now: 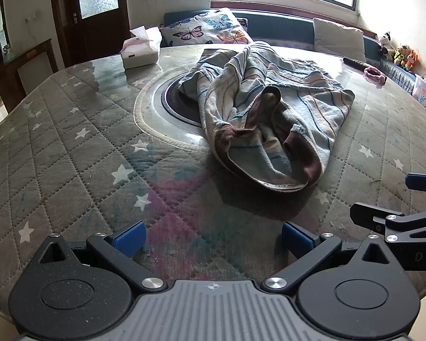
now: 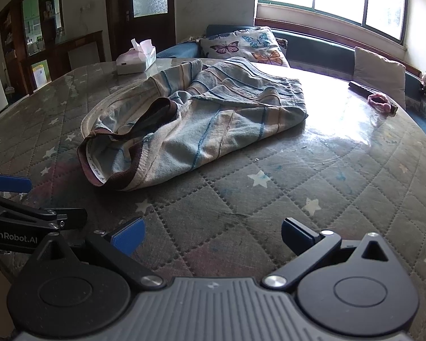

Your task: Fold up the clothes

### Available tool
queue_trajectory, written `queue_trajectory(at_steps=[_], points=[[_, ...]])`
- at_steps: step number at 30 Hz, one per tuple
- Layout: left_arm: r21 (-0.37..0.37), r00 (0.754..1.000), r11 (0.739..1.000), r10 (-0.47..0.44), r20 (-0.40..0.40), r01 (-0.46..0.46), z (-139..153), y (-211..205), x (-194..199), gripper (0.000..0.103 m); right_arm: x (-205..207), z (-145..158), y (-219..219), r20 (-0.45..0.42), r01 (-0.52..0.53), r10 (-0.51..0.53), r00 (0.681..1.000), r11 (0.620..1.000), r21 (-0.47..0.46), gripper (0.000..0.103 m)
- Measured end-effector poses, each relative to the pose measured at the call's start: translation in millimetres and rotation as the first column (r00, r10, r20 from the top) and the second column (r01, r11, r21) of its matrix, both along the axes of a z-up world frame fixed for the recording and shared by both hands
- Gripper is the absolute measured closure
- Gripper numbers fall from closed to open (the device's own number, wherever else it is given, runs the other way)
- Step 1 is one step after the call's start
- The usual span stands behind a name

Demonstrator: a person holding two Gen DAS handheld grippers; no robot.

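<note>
A crumpled striped garment (image 1: 269, 105), light blue and beige with a brown neck band, lies in a heap in the middle of the round table (image 1: 71, 147). It also shows in the right wrist view (image 2: 207, 116), its brown collar facing me. My left gripper (image 1: 213, 240) is open and empty, low over the table's near edge, short of the garment. My right gripper (image 2: 213, 237) is open and empty too, to the right of the left one, also short of the garment. Each gripper shows at the edge of the other's view.
The table wears a quilted grey star-print cover under clear plastic (image 2: 298, 187). A tissue box (image 1: 140, 49) stands at the far left. A dark stick and a pink hair band (image 1: 373, 72) lie at the far right. A sofa with a butterfly cushion (image 1: 207, 29) is behind.
</note>
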State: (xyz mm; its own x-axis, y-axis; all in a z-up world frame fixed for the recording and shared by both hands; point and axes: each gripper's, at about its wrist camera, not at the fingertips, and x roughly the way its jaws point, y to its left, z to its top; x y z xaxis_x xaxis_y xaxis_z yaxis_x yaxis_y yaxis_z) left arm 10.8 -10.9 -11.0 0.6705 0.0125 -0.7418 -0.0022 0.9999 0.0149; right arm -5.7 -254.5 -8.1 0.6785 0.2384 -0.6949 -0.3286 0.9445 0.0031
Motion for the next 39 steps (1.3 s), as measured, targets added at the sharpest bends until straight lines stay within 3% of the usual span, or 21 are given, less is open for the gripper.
queue_trajectory(at_steps=[18,30,39], points=[[-0.002,1.000,1.000,0.004,-0.002,-0.004,5.5,4.1,10.3,0.000,8.8,5.7,3.6,0.003,-0.018,0.018,1.000,1.000,0.011,0.000],[0.012,0.997,1.000,0.024,0.072,-0.025,32.5,22.5,43.9,0.001,43.2,20.7,2.0,0.022,-0.045,0.045,0.999,0.999,0.020,0.000],[0.006,0.989,1.000,-0.016,0.148,0.016,56.5,26.5,98.2,0.024,98.8,35.2,-9.3,0.030,-0.008,0.006,1.000,0.998,0.066,0.011]])
